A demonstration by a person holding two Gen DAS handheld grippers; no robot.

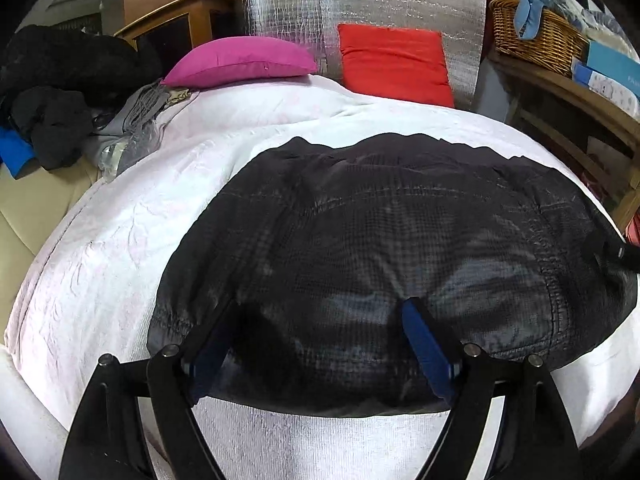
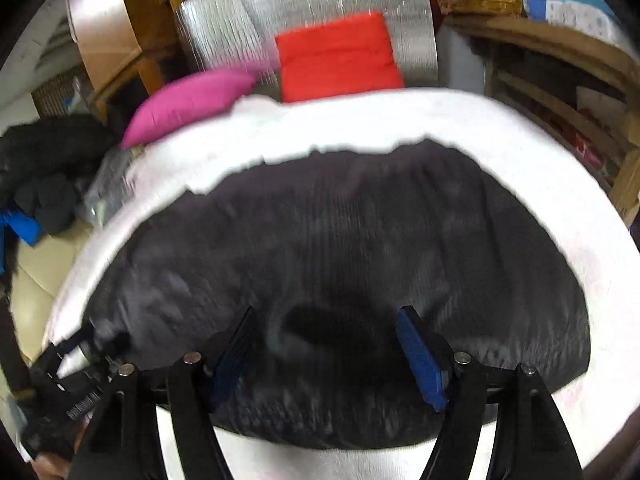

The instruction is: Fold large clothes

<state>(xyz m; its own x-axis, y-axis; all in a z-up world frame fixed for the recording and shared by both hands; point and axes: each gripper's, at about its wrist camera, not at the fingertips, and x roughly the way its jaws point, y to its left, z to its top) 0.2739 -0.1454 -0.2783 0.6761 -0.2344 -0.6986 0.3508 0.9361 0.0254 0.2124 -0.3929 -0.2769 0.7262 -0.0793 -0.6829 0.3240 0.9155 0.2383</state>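
A large black quilted garment (image 1: 380, 240) lies folded into a broad block on a white blanket (image 1: 120, 248). My left gripper (image 1: 320, 320) is open, its blue-padded fingers (image 1: 424, 344) spread over the garment's near edge. In the right wrist view, which is blurred, the same garment (image 2: 340, 240) fills the middle and my right gripper (image 2: 324, 328) is open above its near edge, holding nothing. The left gripper's black body (image 2: 68, 384) shows at the lower left of the right wrist view. The right gripper's tip (image 1: 624, 256) shows at the garment's right edge in the left wrist view.
A pink cushion (image 1: 240, 60) and a red cushion (image 1: 394, 64) lean at the far side against a silver foil sheet (image 1: 360, 4). Dark clothes (image 1: 52, 92) are piled at the left. A wicker basket (image 1: 536, 36) sits on a wooden shelf (image 1: 576, 96) at the right.
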